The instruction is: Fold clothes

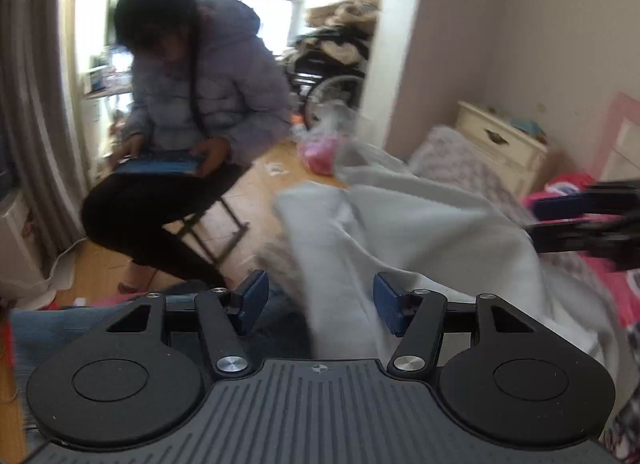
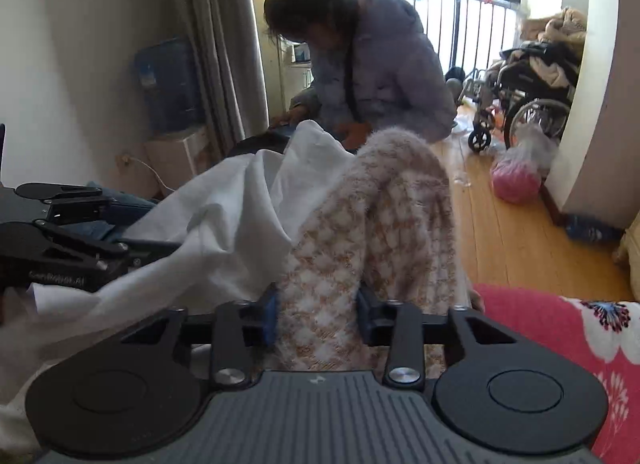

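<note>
1. Left wrist view: the white garment [image 1: 420,232] is lying rumpled across the bed [image 1: 460,156], so no clean fold is showing yet. I'm judging the task as early, with most of the folding left.
2. Same view: the left gripper [image 1: 318,306] is standing released, pads well apart. A strip of the white cloth is running through the gap, but the pads are not pressing on it as far as the blur lets me tell.
3. Same view: the left gripper is pointing down and forward over the bed edge. The right gripper [image 1: 560,220] is showing at the right edge, turned sideways, and its state is unclear from here.
4. Same view: a seated person [image 1: 192,112] in a puffy jacket is looking at a tablet [image 1: 160,164] beyond the bed and is not taking part.
5. Right wrist view: the right gripper [image 2: 316,320] is clenching a fuzzy pink-and-tan knit garment [image 2: 384,224], which is bunching up between the pads and rising in a hump ahead of them.
6. Same view: the white garment is draping to the left, under and around the other gripper's fingers.
7. Same view: the right gripper is tilting downward, over a red floral cover [image 2: 560,344] at lower right. A wheelchair [image 2: 528,104] is standing well apart on the wood floor.
</note>
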A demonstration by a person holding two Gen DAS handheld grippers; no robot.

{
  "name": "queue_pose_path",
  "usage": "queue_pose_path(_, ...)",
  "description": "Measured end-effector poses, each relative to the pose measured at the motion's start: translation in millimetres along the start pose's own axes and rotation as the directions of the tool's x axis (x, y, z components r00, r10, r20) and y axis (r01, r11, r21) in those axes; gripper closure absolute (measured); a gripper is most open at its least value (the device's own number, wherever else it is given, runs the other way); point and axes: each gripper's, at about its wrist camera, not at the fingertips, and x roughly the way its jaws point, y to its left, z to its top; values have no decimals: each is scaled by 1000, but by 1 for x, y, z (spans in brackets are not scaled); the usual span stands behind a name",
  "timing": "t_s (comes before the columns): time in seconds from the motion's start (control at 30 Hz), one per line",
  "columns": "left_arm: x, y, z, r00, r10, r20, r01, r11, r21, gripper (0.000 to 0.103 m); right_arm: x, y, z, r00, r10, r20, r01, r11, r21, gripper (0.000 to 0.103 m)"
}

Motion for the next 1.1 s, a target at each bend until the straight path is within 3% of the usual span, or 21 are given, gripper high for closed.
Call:
queue_pose_path(0.13,2,-31,-6,995,-100,18,99,994,42,45,-22,-22,-19,1000,-24,-2,24,998,49,82)
queue_pose_path(0.27,0,-73,-15,968,-240,69,229,964,139,41,-30,-41,-39,999,-27,25,23,992,125,82)
queue_pose_path(0.33,10,-98,-20,960,-261,96,240,952,193,40,-27,-54,-55,998,-25,60,13,982,190,81)
queue_pose_path(0.43,22,-118,-24,964,-240,117,203,944,259,39,-29,-65,-66,994,9,105,-39,958,284,82)
queue_pose_path(0.57,15,-105,-24,962,-248,110,207,933,293,34,-35,-60,-60,994,11,109,-40,961,274,79)
queue_pose_path(0.7,-9,-78,-18,964,-244,102,202,929,312,31,-40,-67,-52,993,43,106,-77,937,341,73)
queue_pose_path(0.8,-33,-51,-3,963,-238,123,195,938,287,31,-48,-67,-51,993,35,116,-75,926,370,60)
queue_pose_path(0.9,-50,-32,21,956,-222,191,166,948,273,30,-58,-64,-49,992,15,128,-64,921,385,60)
queue_pose_path(0.97,-52,-26,41,942,-231,244,168,952,256,28,-68,-60,-46,988,-7,152,-53,922,385,60)
queue_pose_path(1.03,-39,-24,61,933,-265,243,213,952,219,27,-81,-58,-44,982,-31,188,-46,919,391,60)
queue_pose_path(1.1,-17,-23,75,927,-326,187,301,942,149,27,-102,-57,-47,972,-52,231,-49,911,409,60)
